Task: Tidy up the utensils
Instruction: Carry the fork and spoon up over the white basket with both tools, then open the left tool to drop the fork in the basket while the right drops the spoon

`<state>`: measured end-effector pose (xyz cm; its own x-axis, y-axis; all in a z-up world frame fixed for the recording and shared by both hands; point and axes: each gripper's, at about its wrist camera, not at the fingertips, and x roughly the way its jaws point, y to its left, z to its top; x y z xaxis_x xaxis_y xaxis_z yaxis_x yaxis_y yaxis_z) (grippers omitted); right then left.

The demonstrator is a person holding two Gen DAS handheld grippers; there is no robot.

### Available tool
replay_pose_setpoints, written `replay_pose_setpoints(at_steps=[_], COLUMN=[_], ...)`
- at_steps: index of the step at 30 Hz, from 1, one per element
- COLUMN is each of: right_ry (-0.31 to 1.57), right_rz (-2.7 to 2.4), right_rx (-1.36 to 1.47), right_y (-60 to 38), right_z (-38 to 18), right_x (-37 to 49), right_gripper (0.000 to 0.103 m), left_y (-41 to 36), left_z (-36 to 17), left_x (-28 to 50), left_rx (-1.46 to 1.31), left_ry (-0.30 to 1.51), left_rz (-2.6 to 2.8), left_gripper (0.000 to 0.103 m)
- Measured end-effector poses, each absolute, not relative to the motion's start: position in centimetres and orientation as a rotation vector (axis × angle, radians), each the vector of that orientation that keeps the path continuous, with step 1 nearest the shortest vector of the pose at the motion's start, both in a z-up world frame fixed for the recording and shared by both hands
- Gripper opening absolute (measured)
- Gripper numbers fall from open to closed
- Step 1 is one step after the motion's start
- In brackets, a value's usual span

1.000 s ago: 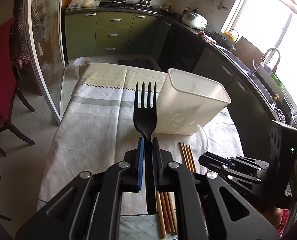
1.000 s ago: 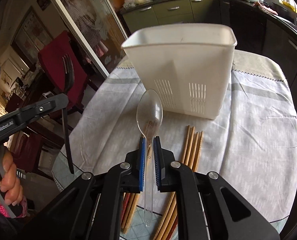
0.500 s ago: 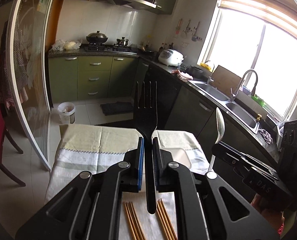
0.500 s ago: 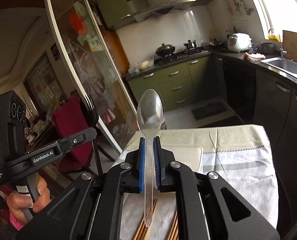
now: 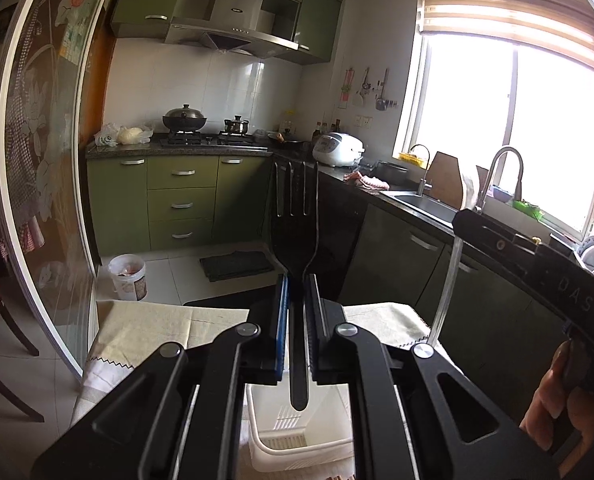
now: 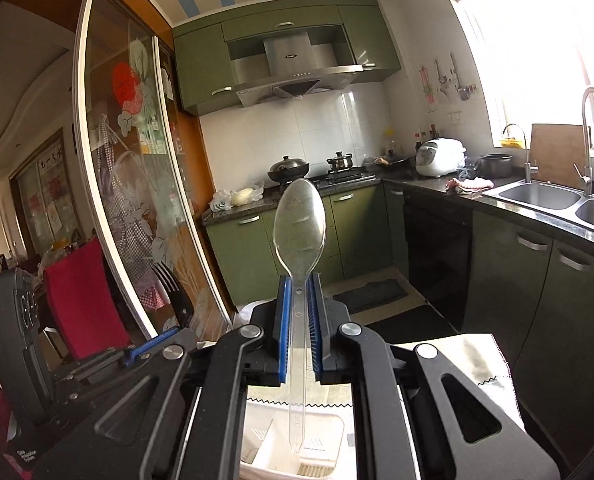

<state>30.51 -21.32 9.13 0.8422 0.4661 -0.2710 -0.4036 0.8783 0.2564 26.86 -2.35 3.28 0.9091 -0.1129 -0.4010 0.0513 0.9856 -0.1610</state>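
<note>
My left gripper (image 5: 296, 280) is shut on a black plastic fork (image 5: 295, 236), tines pointing up and handle end hanging down over the white utensil caddy (image 5: 297, 436) below. My right gripper (image 6: 299, 280) is shut on a clear plastic spoon (image 6: 299, 224), bowl up, its handle tip hanging over the white utensil caddy (image 6: 293, 440). In the left wrist view the right gripper's body (image 5: 537, 272) and the clear spoon (image 5: 449, 256) show at the right. In the right wrist view the left gripper's body (image 6: 97, 360) and the black fork (image 6: 175, 292) show at the left.
The caddy stands on a table with a beige cloth (image 5: 153, 328). A red chair (image 6: 81, 300) and a glass sliding door (image 6: 137, 200) are on the left. Green kitchen cabinets (image 5: 181, 204), a stove and a sink counter (image 6: 545, 200) lie beyond. A person's fingers (image 5: 553, 400) hold the right tool.
Both grippers have risen and tilted up from the table, each keeping its utensil. The caddy dropped from mid-frame to the bottom edge, and the chopsticks have gone out of view.
</note>
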Motion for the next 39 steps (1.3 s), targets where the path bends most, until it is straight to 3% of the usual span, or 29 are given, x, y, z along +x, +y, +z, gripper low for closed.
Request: replay_pose_setpoints(at_steps=[3,5,7,13,21,26,29,39], right_ry=[0.348,0.364,0.376,0.391,0.393,0.398,0.396,0.415], right_rz=[0.453,0.454,0.459,0.472,0.472,0.475,0.475,0.488], right_rx=[0.174,0.174,0.176,0.154,0.104,0.089,0.076,0.105], right_y=[-20.7,-20.7,-20.7,-20.8,-20.2,-20.3,-20.4,-23.8], right_z=[7.7,6.9,6.0,3.6,1.0,0.0,-0.2,0.3], right_x=[30.8,31.1,31.0,29.7,28.1,27.1,26.4,21.6], right_gripper=[0.009,0.009,0.009,0.009,0.010,0.011,0.021,0.021], left_y=[-2.8,-3.1,-3.3,-2.7,-1.7,-2.1,-2.1,-2.6], left_z=[2.0,1.4,0.9,1.2,2.6,1.7,1.0,-2.3], left_x=[26.6,26.3,26.2,24.8,22.1,21.4,21.1,19.3], left_rx=[-0.122,-0.098,-0.086,-0.099,-0.115,-0.100,-0.097,-0.054], left_ry=[0.457,0.477,0.508,0.531,0.526,0.616,0.675,0.887], left_rz=[-0.085,-0.078,-0.081,-0.084,-0.077,-0.082,-0.083,-0.062], left_gripper=[0.012,0.022,0.025,0.025,0.032,0.033,0.033,0.033])
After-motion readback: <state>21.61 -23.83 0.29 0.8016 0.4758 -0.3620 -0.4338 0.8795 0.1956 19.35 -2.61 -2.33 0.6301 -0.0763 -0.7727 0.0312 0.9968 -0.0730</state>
